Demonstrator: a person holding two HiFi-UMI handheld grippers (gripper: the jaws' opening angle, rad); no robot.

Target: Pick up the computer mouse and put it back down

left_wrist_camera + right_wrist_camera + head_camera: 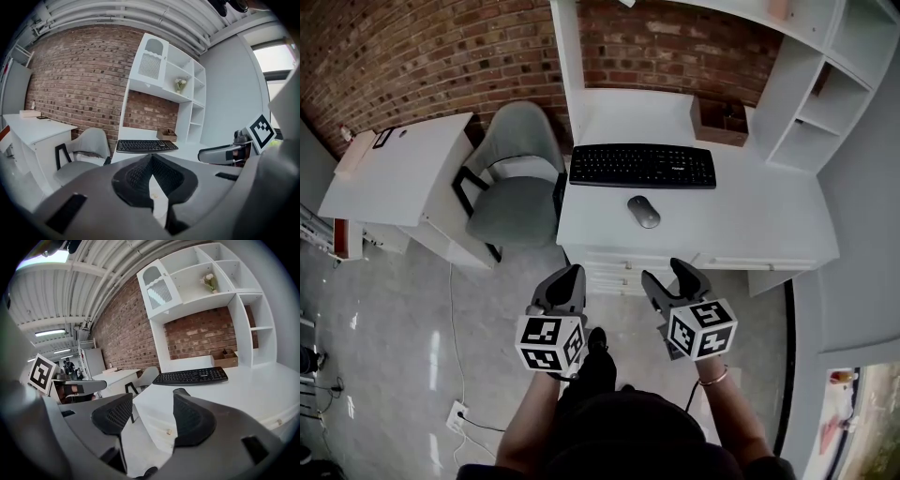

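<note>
Left gripper [570, 274], jaws together, and right gripper [666, 272], jaws apart, both empty, side by side off the front edge of the desk [769, 225], pointing toward the mouse [644, 211]

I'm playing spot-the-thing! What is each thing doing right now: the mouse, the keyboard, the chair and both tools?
Computer mouse: lying on the desk, untouched.
Keyboard: flat on the desk, behind the mouse.
Chair: empty, nobody sitting.
Left tool: shut, holding nothing.
Right tool: open, holding nothing.

Bright, even light; strong fisheye bending at edges.
</note>
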